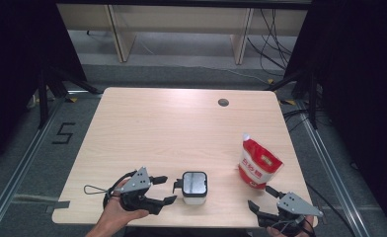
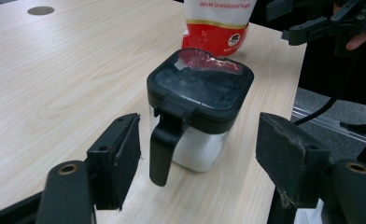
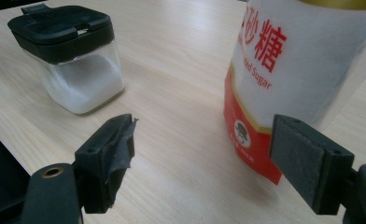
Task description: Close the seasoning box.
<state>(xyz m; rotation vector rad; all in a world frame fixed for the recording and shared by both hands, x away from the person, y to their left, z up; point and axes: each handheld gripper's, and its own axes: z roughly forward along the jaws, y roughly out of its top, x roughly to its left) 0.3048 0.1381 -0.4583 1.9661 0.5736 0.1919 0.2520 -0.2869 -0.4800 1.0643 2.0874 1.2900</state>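
Near the worktop's front edge, our left gripper (image 1: 169,189) gapes wide at the jar (image 1: 195,186), holding nothing. Right gripper (image 1: 261,196), wide too, faces the bag (image 1: 258,163). Nudge the handle (image 2: 165,144) and the jar could skid or tip.

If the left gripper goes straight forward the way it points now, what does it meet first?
Most likely the black handle of the sugar jar. It hangs between the open jaws of the left gripper, just ahead of the pads, though exact depth is unclear.
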